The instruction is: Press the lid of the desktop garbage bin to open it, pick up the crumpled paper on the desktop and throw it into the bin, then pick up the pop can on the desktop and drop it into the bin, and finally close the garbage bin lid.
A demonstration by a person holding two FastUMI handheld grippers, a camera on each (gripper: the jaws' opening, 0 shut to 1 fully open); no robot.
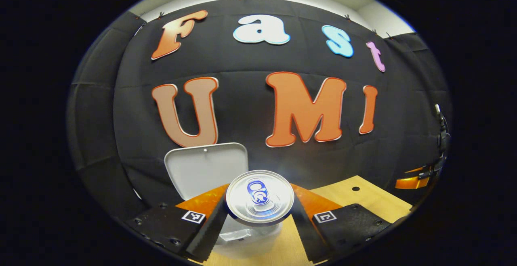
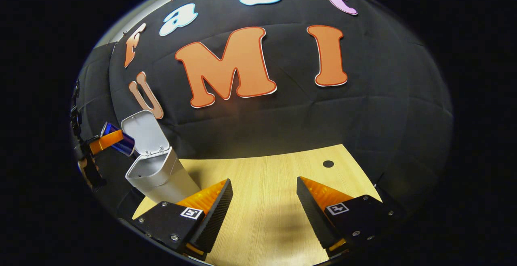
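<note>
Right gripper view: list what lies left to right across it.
Left gripper holding the pop can → garbage bin with lid raised → right gripper over the desktop → dark hole.

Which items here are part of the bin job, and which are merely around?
Job:
- pop can, held between the left gripper fingers
- garbage bin
- bin lid, standing open

Just around:
- right gripper, open over bare desktop
- small dark hole in the desktop
</note>
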